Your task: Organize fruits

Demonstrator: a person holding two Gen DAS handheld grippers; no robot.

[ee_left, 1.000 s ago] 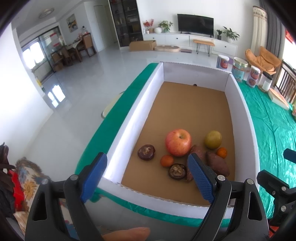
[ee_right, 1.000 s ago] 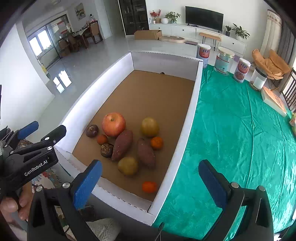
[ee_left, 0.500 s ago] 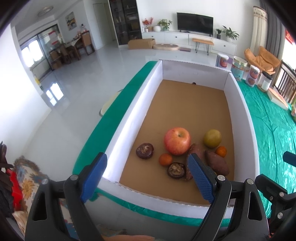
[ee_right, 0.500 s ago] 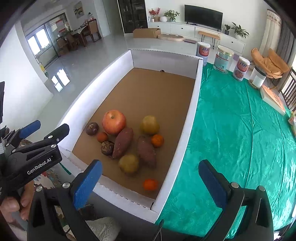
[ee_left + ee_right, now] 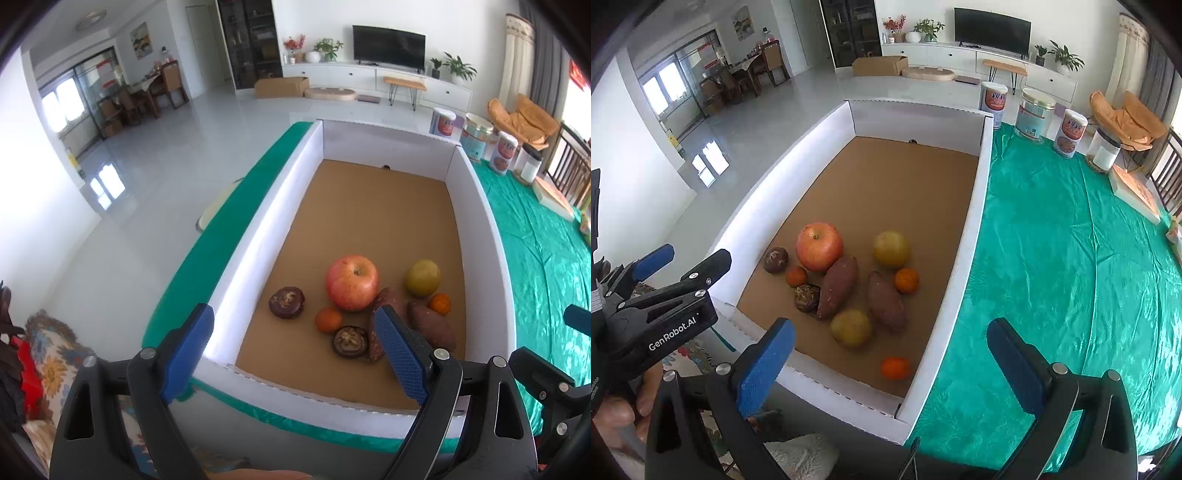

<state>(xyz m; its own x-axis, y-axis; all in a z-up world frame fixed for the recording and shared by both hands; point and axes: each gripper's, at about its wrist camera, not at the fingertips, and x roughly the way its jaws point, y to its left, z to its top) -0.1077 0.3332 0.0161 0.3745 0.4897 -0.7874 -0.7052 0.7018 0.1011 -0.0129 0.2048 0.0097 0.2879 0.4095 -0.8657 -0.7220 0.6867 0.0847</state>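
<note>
**Fruit bunched at the box's near end**

The box (image 5: 964, 236) lies along the bench's (image 5: 1071, 258) left edge. Largest is the apple (image 5: 819, 245), then pears, sweet potatoes, tangerines. The left tool (image 5: 291, 354) and right tool (image 5: 890, 363) hang spread, empty. Best descend squarely over one fruit, avoiding its neighbours.

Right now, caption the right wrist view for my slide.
Open right gripper hovering over the white-walled box holding an apple, sweet potatoes, pears and oranges.

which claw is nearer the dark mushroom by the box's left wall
Left. The left claw hangs open just short of the mushroom, over the box's near wall. The right claw is open farther right, toward the box's near right corner.
</note>
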